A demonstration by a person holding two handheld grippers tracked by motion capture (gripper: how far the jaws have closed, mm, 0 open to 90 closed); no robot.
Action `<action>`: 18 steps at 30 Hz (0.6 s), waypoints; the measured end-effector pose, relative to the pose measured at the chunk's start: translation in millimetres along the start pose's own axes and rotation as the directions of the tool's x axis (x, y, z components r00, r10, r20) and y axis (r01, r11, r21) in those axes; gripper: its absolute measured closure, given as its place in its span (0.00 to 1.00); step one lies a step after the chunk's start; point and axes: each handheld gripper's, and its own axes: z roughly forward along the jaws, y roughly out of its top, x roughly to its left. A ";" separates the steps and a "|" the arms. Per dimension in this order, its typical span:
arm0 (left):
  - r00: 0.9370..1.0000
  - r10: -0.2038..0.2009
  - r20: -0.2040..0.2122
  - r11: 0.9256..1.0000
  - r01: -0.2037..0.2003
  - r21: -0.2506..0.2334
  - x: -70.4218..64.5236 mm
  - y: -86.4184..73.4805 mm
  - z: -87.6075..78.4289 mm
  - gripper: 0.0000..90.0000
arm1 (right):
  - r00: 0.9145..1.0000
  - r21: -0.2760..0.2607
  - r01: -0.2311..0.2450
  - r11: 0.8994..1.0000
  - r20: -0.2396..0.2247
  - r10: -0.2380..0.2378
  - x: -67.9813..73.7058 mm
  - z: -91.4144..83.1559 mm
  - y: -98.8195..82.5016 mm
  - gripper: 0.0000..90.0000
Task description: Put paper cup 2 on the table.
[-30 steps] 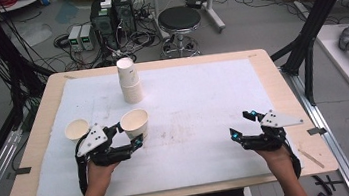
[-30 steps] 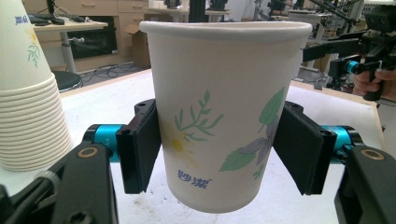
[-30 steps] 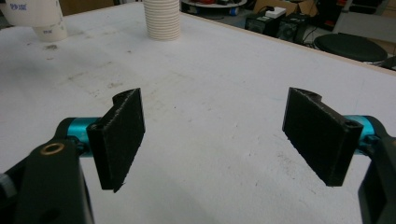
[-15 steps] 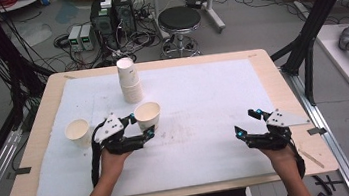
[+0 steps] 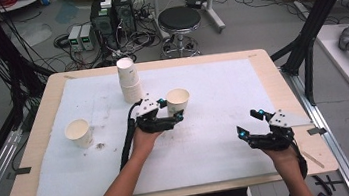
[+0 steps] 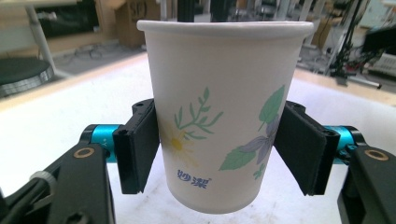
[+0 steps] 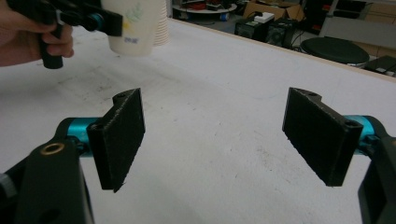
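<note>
A flowered paper cup [image 5: 178, 100] stands upright between the jaws of my left gripper [image 5: 174, 110], just right of the cup stack [image 5: 130, 81]. In the left gripper view both pads [image 6: 140, 144] press on the sides of the cup [image 6: 224, 116], so the gripper is shut on it. Its jaws have just been opening slightly with the cup still between them. My right gripper [image 5: 249, 123] hovers over the mat at the front right, open and with nothing between its pads [image 7: 119, 135]. The right gripper view catches the held cup [image 7: 133, 28] at top left.
A single paper cup [image 5: 78, 133] stands on the white mat [image 5: 221, 163] at the left. The stack of upturned cups sits near the table's far edge. Beyond the table are a black stool [image 5: 179, 19] and electronics boxes [image 5: 112, 15].
My left gripper has carried the flowered cup rightward, from beside the left cup to the middle of the mat near the stack. The right gripper has barely shifted.
</note>
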 end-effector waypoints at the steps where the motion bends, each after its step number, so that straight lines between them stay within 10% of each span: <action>1: 1.000 -0.002 -0.001 1.000 0.002 0.014 0.3 -2.2 3.8 0.37 | 1.000 -0.004 0.007 1.000 0.005 -0.007 -0.4 -0.1 0.1 0.24; 18: 0.999 0.013 -0.042 0.975 -0.003 0.224 -0.1 -19.2 23.1 0.38 | 1.000 0.000 0.004 1.000 -0.002 -0.004 0.1 -0.6 0.2 0.24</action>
